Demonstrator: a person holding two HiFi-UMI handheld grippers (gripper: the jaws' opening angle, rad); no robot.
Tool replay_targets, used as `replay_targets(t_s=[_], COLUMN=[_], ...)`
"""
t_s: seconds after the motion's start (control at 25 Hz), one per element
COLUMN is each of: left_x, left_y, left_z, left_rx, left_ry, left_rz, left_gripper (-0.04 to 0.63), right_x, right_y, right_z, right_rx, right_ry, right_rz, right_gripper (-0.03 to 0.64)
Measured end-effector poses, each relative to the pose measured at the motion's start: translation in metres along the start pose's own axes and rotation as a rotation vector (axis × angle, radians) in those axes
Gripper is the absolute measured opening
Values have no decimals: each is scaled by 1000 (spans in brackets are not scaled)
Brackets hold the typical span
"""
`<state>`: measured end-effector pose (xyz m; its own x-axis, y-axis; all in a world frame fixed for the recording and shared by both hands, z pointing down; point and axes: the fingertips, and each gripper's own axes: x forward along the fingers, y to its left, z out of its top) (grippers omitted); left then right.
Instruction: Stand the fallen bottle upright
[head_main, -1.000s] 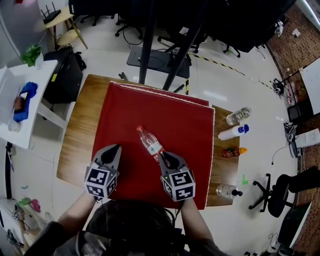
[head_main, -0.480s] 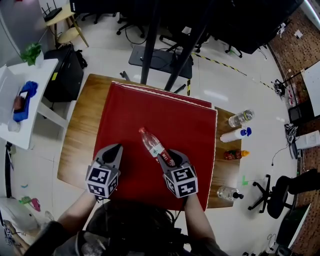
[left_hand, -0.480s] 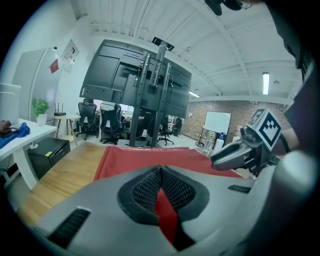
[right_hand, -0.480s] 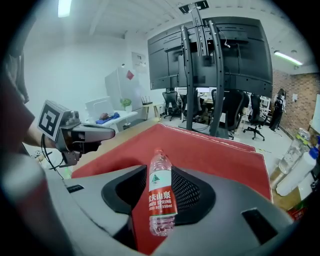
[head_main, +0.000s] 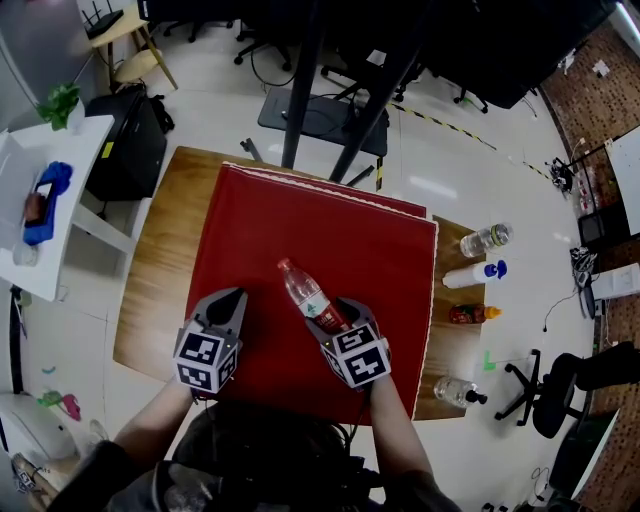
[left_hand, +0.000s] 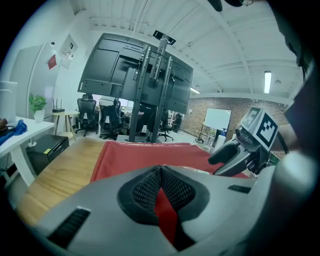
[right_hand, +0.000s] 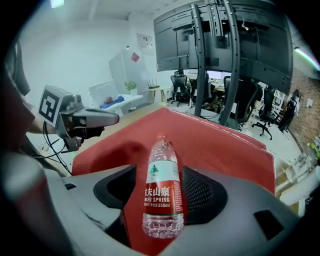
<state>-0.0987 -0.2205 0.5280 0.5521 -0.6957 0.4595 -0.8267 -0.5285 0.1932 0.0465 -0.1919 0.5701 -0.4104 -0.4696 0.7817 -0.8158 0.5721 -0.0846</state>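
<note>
A cloth (head_main: 340, 240) covers the middle of the counter (head_main: 160, 290), leaving bare strips to its left and right. The fallen bottle (head_main: 303, 292) lies on the near half of the cloth, cap end away from the person, its base between the opening jaws of the right gripper (head_main: 338, 312). The left gripper (head_main: 228, 298) is over the cloth's near left edge, apart from the bottle. On the right bare strip four containers sit in a line from far to near: farthest bottle (head_main: 487, 238), second bottle (head_main: 473, 272), third bottle (head_main: 470, 314), nearest bottle (head_main: 455, 388). A side table (head_main: 60, 140) stands left of the counter.
</note>
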Motion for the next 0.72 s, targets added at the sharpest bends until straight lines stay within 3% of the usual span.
replay_targets(t_s=[0.28,0.72], left_x=[16,31], left_y=[6,10], left_z=[-1,-6], left_rx=[-1,-19], left_ry=[18,40], left_rz=[9,5], left_gripper=[39,40], right_x=[23,46], right_y=[-3,-11], right_z=[-14,-17], right_rx=[-52,-64], right_ry=[118,196], right_rz=[45,63], right_gripper=[384,442])
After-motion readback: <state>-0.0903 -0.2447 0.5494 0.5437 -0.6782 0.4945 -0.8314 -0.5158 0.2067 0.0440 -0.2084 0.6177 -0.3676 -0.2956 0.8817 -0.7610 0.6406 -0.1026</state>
